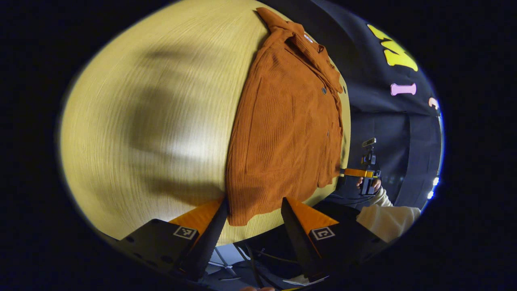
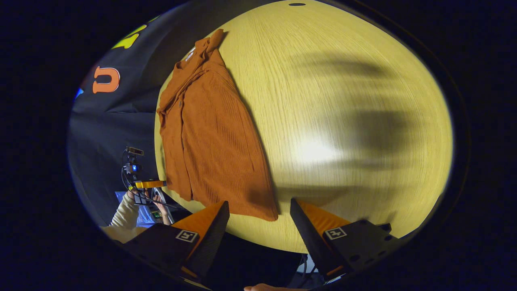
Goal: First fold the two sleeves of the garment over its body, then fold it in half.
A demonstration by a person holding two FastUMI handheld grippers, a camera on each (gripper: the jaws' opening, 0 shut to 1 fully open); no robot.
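Left gripper view: garment (image 1: 286,133) lies lengthwise, collar far, hem near the spread left claw (image 1: 253,218).

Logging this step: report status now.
Left gripper open, right gripper open, both at near hem. Shirt flat on table, sleeves in. Nothing blocking.

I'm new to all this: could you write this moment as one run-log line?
garment: sleeves folded over body, flat on table | left tongs: open, at hem | right tongs: open, at hem | half-fold: not done
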